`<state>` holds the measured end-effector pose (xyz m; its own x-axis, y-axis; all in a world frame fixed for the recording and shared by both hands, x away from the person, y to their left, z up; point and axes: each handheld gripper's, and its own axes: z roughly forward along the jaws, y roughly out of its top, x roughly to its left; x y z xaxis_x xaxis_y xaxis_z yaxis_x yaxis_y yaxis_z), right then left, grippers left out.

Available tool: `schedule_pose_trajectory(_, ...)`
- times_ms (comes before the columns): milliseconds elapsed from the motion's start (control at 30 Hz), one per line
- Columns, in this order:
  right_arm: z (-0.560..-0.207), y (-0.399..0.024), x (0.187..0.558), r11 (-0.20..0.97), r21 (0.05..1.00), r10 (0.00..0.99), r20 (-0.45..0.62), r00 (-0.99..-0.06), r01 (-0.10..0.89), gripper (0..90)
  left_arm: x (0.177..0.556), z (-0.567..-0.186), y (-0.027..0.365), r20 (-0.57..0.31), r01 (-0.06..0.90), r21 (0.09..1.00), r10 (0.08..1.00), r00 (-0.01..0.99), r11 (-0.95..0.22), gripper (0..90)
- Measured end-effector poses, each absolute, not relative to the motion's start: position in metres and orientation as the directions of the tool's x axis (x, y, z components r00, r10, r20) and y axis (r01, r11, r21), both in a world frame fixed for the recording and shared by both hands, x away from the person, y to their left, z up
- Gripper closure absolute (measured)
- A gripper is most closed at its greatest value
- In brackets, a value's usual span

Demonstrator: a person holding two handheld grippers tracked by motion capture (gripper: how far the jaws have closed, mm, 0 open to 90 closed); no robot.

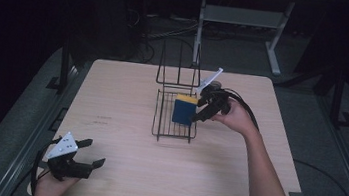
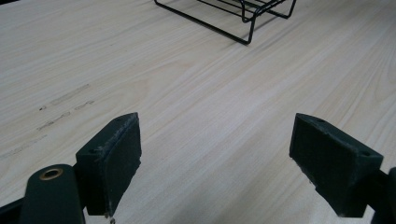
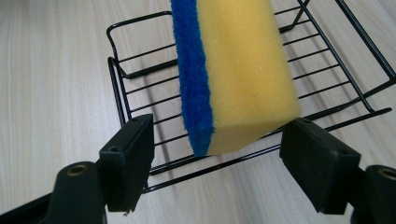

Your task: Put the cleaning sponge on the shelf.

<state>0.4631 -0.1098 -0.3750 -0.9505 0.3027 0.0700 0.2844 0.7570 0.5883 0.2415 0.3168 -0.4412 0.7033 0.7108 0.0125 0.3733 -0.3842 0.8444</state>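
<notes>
Yellow-and-blue sponge (image 3: 233, 74), black wire rack (image 3: 327, 60), pale wood-grain table (image 2: 196, 107)

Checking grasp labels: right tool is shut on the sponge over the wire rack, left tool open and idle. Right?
Not quite. The right tool is open: in the right gripper view its pads stand clear of the sponge on both sides. The rest holds: sponge over the rack, left tool open and idle.
</notes>
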Motion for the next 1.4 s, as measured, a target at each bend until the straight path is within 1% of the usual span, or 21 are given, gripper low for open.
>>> schedule_pose_trajectory(1400, -0.378, -0.146, 0.452, 0.742, 0.581, 0.357, 0.079, -0.931, 0.334, 24.0, 0.243, -0.442, 0.316, 0.009, 0.377, 0.844, 0.713, 0.701, -0.381, 16.2)
